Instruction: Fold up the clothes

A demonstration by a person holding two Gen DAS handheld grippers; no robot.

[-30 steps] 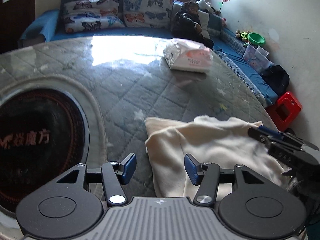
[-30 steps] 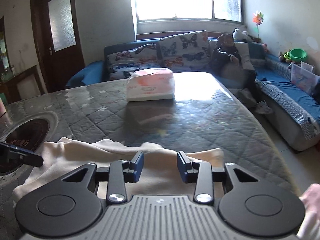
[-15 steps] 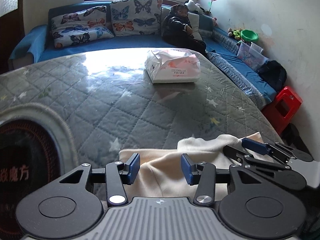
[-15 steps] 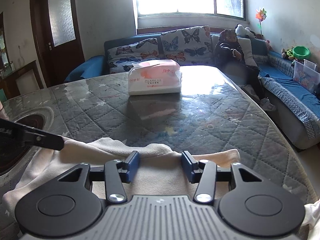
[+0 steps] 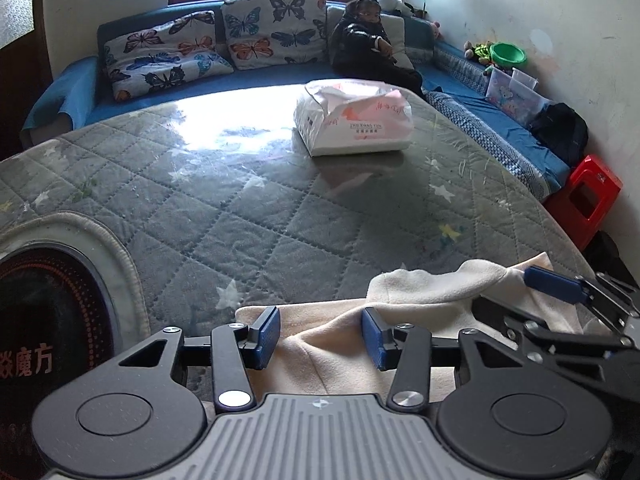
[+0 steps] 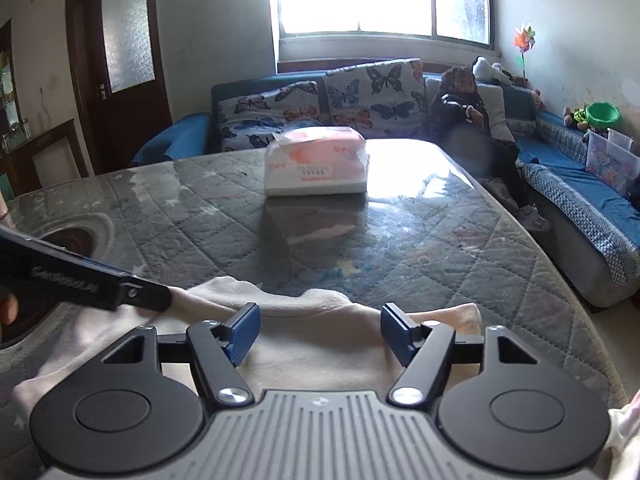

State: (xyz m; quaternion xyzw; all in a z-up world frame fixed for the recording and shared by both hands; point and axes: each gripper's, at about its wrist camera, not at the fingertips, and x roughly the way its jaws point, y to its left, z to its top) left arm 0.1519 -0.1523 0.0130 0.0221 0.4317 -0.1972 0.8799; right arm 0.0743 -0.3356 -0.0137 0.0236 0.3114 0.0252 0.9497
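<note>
Two tools over cream garment [image 5: 400,304]

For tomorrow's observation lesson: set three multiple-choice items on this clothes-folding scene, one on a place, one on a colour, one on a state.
1. Where does the tissue pack lie?
A. on the quilted table
B. on the sofa
C. on the floor

2. What colour is the garment under the grippers?
A. red
B. cream
C. navy

3. How do the right gripper's jaws stand?
A. clamped on the pack
B. fully shut
C. apart over the cloth

Key: A, the pack rests mid-table; B, the cloth is pale cream; C, a wide gap shows, the jaws opening.
</note>
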